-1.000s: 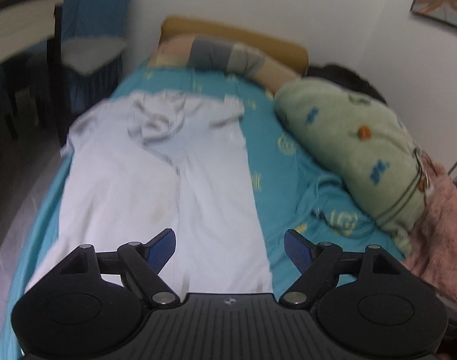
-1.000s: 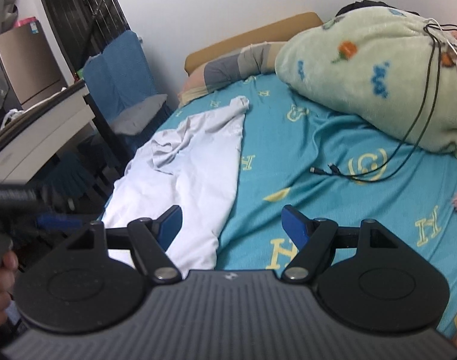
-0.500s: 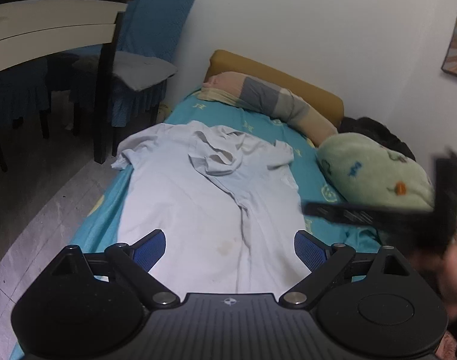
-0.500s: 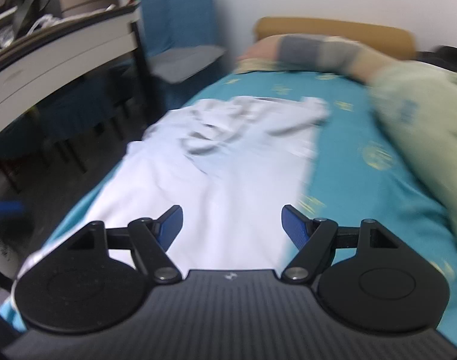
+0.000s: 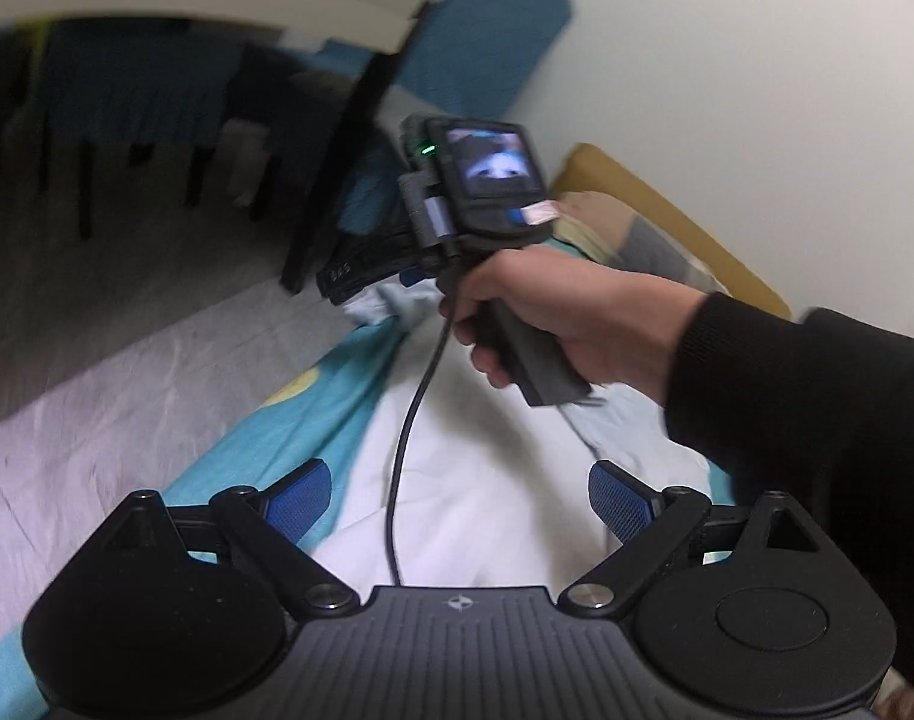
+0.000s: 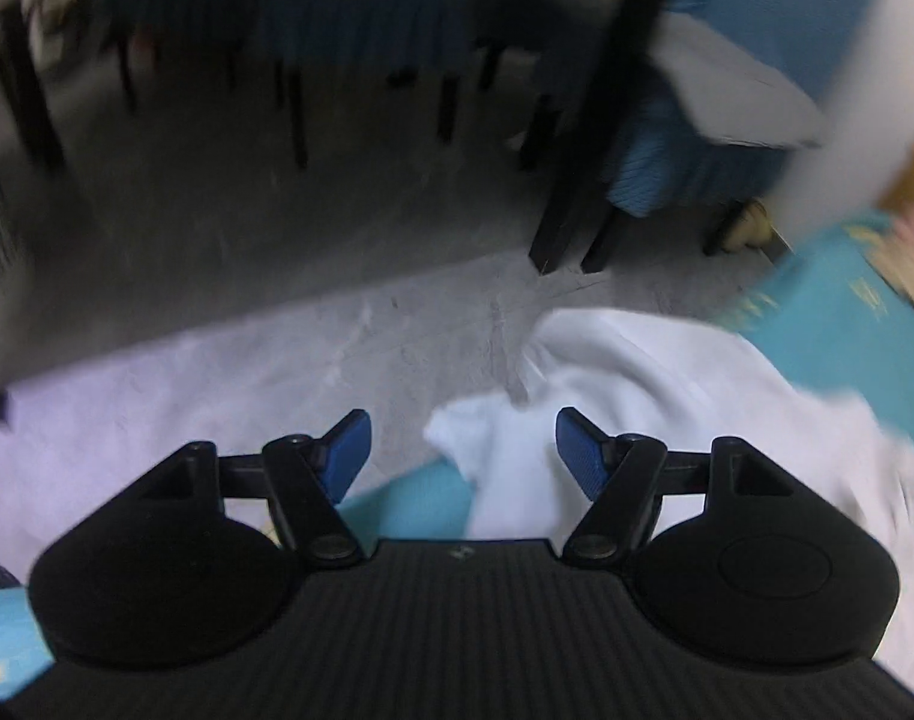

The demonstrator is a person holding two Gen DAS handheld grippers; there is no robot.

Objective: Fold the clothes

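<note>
A white garment (image 5: 487, 480) lies spread on the teal bedsheet (image 5: 288, 420). My left gripper (image 5: 460, 501) is open and empty, low over the garment's near end. The right gripper's body, held in a hand (image 5: 553, 312), shows ahead in the left wrist view, out over the garment's far left part. In the right wrist view my right gripper (image 6: 463, 450) is open, with a white corner of the garment (image 6: 493, 438) at the bed's edge between its fingers. The jaws stand apart from the cloth.
Grey floor (image 6: 336, 324) lies past the bed's left edge. A dark table leg (image 6: 583, 192) and blue-covered chairs (image 6: 685, 168) stand close by. A tan headboard (image 5: 655, 210) and striped pillow (image 5: 655, 240) are at the far end. A black cable (image 5: 408, 438) hangs from the right gripper.
The right gripper has swung left across the bed to the garment's corner at the bed's edge. My left gripper has turned left too. Both stay open.
</note>
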